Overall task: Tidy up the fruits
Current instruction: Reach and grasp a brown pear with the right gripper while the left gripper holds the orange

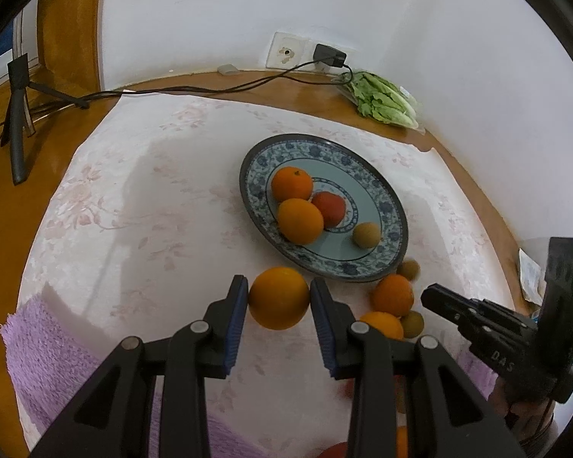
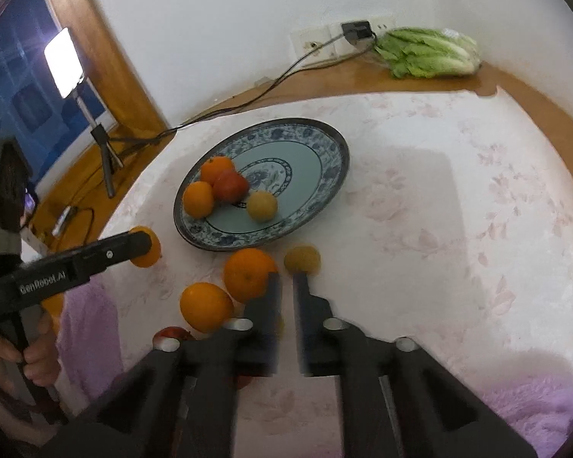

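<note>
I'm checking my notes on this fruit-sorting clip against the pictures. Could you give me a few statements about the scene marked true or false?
1. The left claw is shut on an orange. True.
2. The plate holds six fruits. False: it holds four.
3. The right claw grips a small yellow-brown fruit. False: it is shut with nothing between its pads; that fruit lies just beyond its tips.
4. A bunch of leafy greens lies by the wall, off the cloth. True.
5. The plate is plain white. False: it has a blue floral pattern.
</note>
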Available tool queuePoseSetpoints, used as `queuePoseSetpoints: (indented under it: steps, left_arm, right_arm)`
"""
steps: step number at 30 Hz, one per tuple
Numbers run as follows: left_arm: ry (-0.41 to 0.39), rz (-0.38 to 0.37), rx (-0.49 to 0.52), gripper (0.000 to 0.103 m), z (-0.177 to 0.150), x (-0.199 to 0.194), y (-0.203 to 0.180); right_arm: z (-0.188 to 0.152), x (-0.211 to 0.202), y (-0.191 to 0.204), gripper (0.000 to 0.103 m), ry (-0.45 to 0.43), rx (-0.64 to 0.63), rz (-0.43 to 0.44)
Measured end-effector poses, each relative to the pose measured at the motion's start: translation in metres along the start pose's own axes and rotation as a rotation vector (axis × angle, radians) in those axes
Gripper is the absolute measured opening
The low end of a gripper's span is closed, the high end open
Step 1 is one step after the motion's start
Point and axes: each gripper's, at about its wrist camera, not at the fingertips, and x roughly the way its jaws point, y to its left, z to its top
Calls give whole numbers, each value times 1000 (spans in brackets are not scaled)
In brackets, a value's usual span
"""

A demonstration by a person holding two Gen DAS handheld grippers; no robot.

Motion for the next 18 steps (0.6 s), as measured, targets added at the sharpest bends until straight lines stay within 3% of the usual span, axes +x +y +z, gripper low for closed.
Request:
queuePoseSetpoints:
  steps: [6, 9, 11, 18]
  left_arm:
    - [-6, -3, 14, 35, -2, -5, -4]
    - [-3, -2, 17, 35, -1, -5, -5]
    - [-1, -3, 17, 35, -2, -6, -6]
    - [1, -8, 12, 35, -2, -5, -7]
  right_arm:
    - [-5, -1, -3, 9, 3, 29, -8]
    - [-4, 0, 2, 17, 6, 6, -12]
    - [-4, 1, 5, 28, 8, 2, -12]
    - [0, -10, 1, 30, -44, 0, -52]
